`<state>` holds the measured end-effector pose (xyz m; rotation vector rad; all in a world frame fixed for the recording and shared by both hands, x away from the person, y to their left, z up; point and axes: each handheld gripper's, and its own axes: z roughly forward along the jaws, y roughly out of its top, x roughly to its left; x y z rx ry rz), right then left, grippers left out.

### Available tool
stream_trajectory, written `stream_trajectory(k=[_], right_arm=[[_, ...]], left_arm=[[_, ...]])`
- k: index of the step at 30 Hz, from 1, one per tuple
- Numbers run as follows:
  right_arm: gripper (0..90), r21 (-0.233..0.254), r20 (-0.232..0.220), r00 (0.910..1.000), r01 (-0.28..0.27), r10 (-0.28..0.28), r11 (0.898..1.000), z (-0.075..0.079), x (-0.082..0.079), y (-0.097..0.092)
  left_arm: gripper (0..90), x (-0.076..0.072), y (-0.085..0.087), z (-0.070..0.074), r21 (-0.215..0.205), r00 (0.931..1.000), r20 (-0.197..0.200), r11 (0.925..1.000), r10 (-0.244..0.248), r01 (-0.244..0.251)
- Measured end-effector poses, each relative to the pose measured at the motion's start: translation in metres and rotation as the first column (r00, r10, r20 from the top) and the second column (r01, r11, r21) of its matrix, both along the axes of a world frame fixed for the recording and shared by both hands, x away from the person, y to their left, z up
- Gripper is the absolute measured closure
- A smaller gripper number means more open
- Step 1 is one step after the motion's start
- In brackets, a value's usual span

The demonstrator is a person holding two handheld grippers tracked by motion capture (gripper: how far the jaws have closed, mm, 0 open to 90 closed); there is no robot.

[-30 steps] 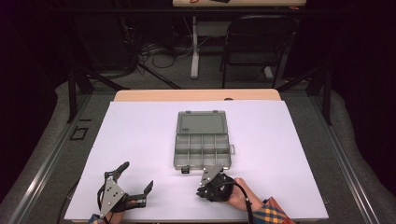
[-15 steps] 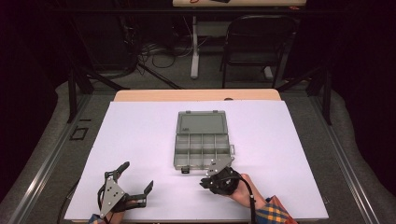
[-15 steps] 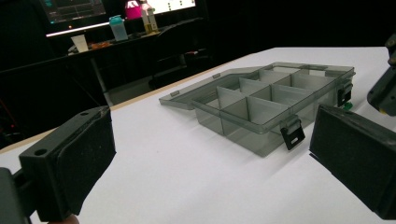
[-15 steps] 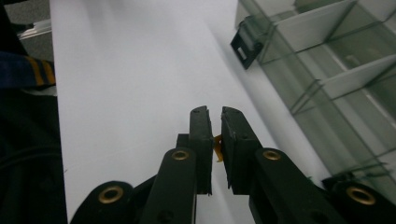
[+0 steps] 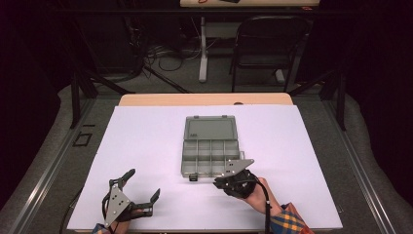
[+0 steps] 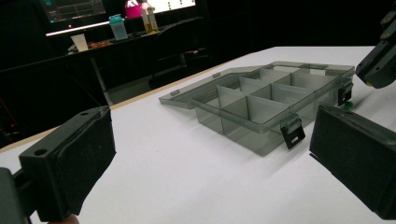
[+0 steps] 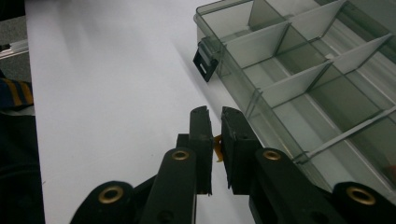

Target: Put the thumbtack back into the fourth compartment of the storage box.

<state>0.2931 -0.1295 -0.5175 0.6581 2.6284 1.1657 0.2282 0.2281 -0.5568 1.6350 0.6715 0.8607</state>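
Note:
A smoky grey compartment box lies open mid-table, its lid flat behind it and its cells empty. My right gripper hovers just above the table at the box's front right corner. In the right gripper view its jaws stand nearly together, shut on a small orange piece, beside the box wall. My left gripper rests near the table's front left, open with nothing between its pads. The box lies ahead of it, and the right gripper shows at the upper right.
The white table top spreads wide around the box. Two black latches hang off the box's front wall. Beyond the table's far edge stand a folding chair and table legs with cables on the floor.
My right gripper has lifted and moved away from the front edge toward the box's front right corner, still shut. The left gripper has stayed put.

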Motion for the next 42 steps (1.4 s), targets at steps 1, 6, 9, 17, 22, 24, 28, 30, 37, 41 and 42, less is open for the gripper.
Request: stream_trajectory(k=[1, 6, 9, 17, 22, 24, 28, 30, 37, 41, 42], right_arm=[[83.2, 0.001, 0.005, 1.0000, 0.002, -0.002, 1.000, 0.001, 0.001, -0.001], [83.2, 0.010, 0.036, 0.9987, 0.037, -0.038, 0.999, 0.005, 0.002, -0.006], [83.3, 0.012, 0.044, 0.9977, 0.052, -0.053, 0.999, 0.006, 0.002, -0.008], [83.3, 0.032, 0.076, 0.9921, 0.098, -0.100, 0.995, 0.012, 0.005, -0.014], [83.3, 0.042, 0.097, 0.9871, 0.124, -0.127, 0.991, 0.016, 0.008, -0.018], [83.3, 0.045, 0.102, 0.9857, 0.130, -0.134, 0.990, 0.016, 0.008, -0.019], [83.2, 0.054, 0.119, 0.9793, 0.158, -0.164, 0.986, 0.019, 0.010, -0.022], [83.3, 0.056, 0.123, 0.9783, 0.161, -0.167, 0.985, 0.020, 0.010, -0.023], [83.3, 0.070, 0.153, 0.9669, 0.195, -0.204, 0.978, 0.024, 0.015, -0.027], [83.3, 0.074, 0.170, 0.9596, 0.214, -0.224, 0.974, 0.026, 0.018, -0.029], [83.3, 0.072, 0.172, 0.9590, 0.216, -0.225, 0.974, 0.026, 0.019, -0.029]], left_arm=[[0.4, 0.000, 0.000, 0.000, -0.002, 1.0000, 0.001, 1.0000, 0.000, 0.000], [0.4, 0.000, 0.000, 0.000, -0.003, 1.0000, 0.002, 1.0000, -0.001, 0.001], [0.4, 0.000, -0.001, 0.000, 0.000, 1.0000, 0.001, 1.0000, -0.001, 0.001], [0.4, 0.000, -0.001, 0.000, 0.002, 1.0000, 0.002, 1.0000, -0.002, 0.002], [0.4, 0.000, -0.001, 0.000, 0.001, 1.0000, 0.001, 1.0000, -0.001, 0.001], [0.4, 0.000, -0.001, 0.000, 0.002, 1.0000, 0.002, 1.0000, 0.000, 0.000], [0.4, 0.000, -0.002, 0.000, 0.004, 1.0000, 0.001, 1.0000, -0.003, 0.003], [0.4, 0.000, -0.002, 0.000, 0.004, 1.0000, -0.002, 1.0000, -0.002, 0.002], [0.4, 0.000, -0.002, 0.000, 0.004, 1.0000, -0.002, 1.0000, -0.002, 0.002], [0.4, 0.001, -0.003, -0.001, 0.006, 1.0000, -0.004, 1.0000, -0.004, 0.004], [0.4, 0.001, -0.003, -0.001, 0.007, 1.0000, -0.004, 1.0000, -0.003, 0.003]])
